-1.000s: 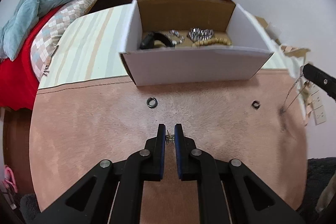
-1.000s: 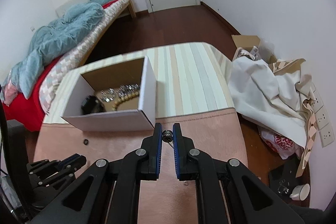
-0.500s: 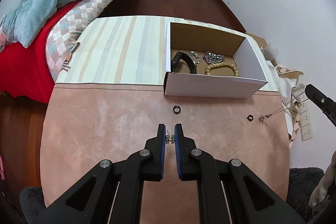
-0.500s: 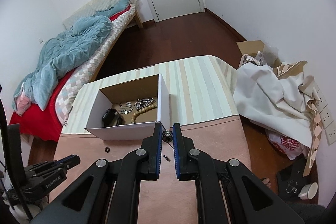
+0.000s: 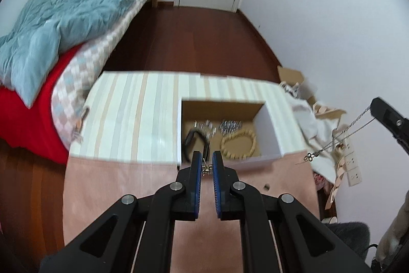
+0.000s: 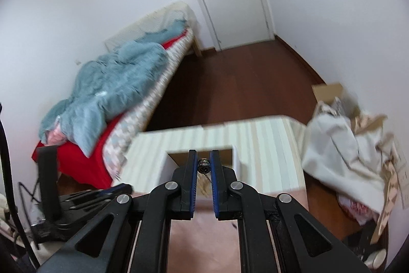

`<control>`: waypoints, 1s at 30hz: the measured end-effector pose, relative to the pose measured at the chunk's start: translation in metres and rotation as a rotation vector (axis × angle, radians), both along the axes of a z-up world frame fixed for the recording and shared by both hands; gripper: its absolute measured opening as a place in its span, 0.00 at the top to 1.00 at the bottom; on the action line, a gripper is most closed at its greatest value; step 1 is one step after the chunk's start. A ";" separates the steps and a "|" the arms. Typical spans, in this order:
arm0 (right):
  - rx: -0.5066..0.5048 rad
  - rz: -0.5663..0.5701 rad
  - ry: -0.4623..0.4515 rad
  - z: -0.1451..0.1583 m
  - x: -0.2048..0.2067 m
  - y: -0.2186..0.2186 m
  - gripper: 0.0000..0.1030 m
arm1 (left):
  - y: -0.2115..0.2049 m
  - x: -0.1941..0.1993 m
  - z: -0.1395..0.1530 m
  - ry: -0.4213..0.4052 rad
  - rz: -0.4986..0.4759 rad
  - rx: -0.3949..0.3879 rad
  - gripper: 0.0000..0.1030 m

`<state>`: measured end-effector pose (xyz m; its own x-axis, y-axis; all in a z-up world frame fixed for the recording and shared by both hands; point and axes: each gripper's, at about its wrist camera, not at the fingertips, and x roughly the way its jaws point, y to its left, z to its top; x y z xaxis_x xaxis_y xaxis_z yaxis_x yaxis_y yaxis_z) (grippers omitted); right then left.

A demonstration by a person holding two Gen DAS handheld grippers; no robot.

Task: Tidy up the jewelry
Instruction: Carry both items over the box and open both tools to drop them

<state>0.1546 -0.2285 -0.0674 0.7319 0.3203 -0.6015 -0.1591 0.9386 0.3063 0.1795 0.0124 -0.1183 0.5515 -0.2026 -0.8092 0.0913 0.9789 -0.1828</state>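
Note:
My left gripper point(image 5: 206, 166) is shut on a small gold and silver earring point(image 5: 207, 170), held high above the pink mat. The white cardboard box point(image 5: 268, 129) below holds a beaded bracelet point(image 5: 239, 144), a black band point(image 5: 195, 142) and silver pieces point(image 5: 230, 125). My right gripper point(image 6: 204, 165) is shut on a bead of a thin chain necklace point(image 6: 203, 162); in the left wrist view its chain point(image 5: 340, 134) hangs at the right. The box point(image 6: 237, 160) lies just beyond the right fingertips.
A small dark ring point(image 5: 267, 186) lies on the pink mat point(image 5: 115, 183). The striped table top point(image 5: 133, 114) lies behind it. A bed with a blue duvet point(image 5: 64, 17) is at the left. White cloth and cardboard point(image 6: 340, 140) lie on the floor at the right.
Both grippers have risen well above the table with their pieces and tilted toward the room. The necklace has lifted clear of the mat and swings at the right.

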 end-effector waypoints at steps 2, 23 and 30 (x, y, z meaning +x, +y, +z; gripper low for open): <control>-0.005 0.019 -0.031 0.017 0.007 0.008 0.90 | 0.002 0.010 0.009 -0.010 -0.007 -0.012 0.94; -0.047 0.135 0.278 -0.104 0.123 0.054 0.90 | -0.002 0.109 -0.072 0.258 -0.068 -0.061 0.94; -0.051 0.120 0.409 -0.132 0.137 0.046 0.87 | 0.002 0.114 -0.078 0.296 -0.026 -0.028 0.91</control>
